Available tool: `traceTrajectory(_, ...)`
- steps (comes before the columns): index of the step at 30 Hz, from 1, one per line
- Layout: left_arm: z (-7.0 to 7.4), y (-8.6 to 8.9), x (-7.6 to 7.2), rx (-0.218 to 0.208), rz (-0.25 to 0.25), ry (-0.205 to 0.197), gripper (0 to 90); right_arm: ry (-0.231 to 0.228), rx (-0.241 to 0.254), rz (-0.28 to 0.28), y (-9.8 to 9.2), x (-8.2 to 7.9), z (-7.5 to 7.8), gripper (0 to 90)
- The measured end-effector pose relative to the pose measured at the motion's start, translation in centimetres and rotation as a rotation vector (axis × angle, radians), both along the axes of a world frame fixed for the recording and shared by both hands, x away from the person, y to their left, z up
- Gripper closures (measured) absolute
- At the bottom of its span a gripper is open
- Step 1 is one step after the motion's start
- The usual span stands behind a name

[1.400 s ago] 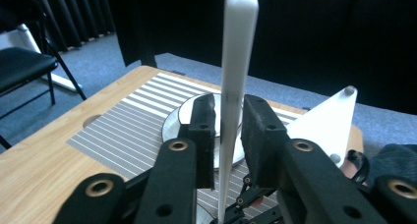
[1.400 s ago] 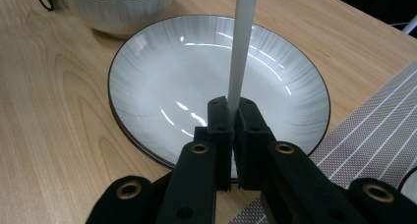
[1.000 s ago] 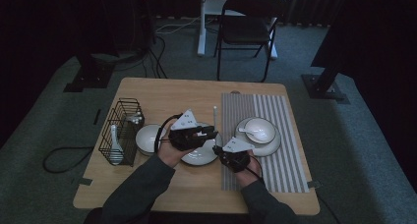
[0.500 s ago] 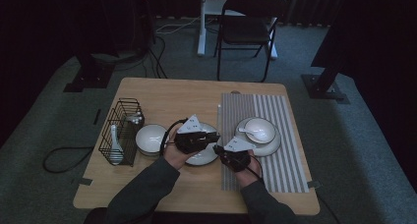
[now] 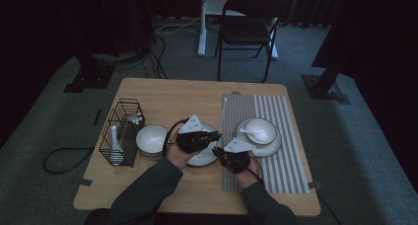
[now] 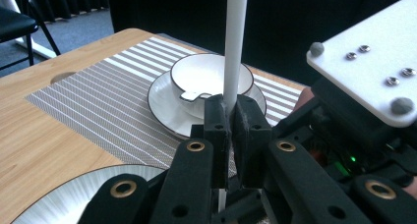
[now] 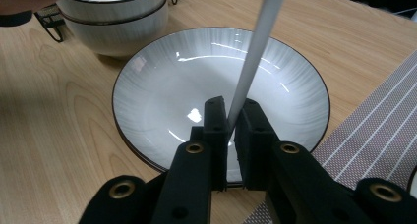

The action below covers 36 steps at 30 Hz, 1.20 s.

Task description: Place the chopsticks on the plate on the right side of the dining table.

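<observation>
A thin white chopstick (image 6: 235,37) stands upright between the pads of my left gripper (image 6: 231,121), which is shut on it. The same kind of white stick (image 7: 260,37) slants up and right from my right gripper (image 7: 231,126). Those jaws have just been opening a little, with the stick still pinched between the pads. In the high view the left gripper (image 5: 214,136) and right gripper (image 5: 218,151) meet tip to tip over the right rim of a white plate (image 5: 199,161). That plate (image 7: 162,86) lies just beyond the right jaws.
Two stacked white bowls (image 5: 151,137) sit left of the plate, beside a black wire rack (image 5: 121,131). On the striped placemat (image 5: 281,161) to the right stands a bowl with a spoon (image 5: 260,130) on a saucer (image 6: 162,98).
The left hand has come down and slightly right toward the plate, ending tip to tip with the right gripper. The right hand has stayed where it was.
</observation>
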<state>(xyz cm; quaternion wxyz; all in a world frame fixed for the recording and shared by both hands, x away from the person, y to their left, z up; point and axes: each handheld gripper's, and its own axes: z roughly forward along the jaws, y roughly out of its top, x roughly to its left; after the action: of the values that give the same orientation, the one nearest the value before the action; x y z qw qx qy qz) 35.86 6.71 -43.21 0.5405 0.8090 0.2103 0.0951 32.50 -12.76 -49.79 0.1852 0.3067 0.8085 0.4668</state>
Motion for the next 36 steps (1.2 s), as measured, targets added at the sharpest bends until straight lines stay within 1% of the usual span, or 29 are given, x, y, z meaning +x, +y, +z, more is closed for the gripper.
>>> traceTrajectory(4,0.0,-0.3,0.1,0.006,0.004,-0.003,86.1,-0.004,-0.002,0.016,0.3,-0.2,0.0,80.4)
traceTrajectory(9,-0.1,-0.6,0.0,0.001,0.009,-0.008,86.3,-0.012,-0.002,0.043,0.6,-0.4,0.1,77.1)
traceTrajectory(17,-0.4,-0.8,0.3,-0.014,0.018,0.007,86.3,-0.021,0.002,0.080,1.1,-0.6,0.2,71.1)
traceTrajectory(23,-0.7,-1.1,0.4,-0.014,0.019,0.018,86.3,-0.025,0.004,0.109,1.3,-0.8,0.2,65.6)
traceTrajectory(29,-0.6,-1.0,0.6,-0.019,0.019,0.030,86.3,-0.026,0.007,0.110,1.2,-0.8,0.1,59.5)
traceTrajectory(31,-0.6,-0.9,0.6,-0.017,0.022,0.030,86.3,-0.022,-0.002,0.107,1.2,-0.7,0.1,57.2)
traceTrajectory(33,-0.5,-0.9,0.7,-0.011,0.025,0.027,86.2,-0.019,-0.013,0.100,1.1,-0.7,0.0,56.0)
traceTrajectory(36,-0.5,-1.0,0.8,0.005,0.029,0.023,86.2,-0.010,-0.014,0.090,0.9,-0.6,-0.1,54.2)
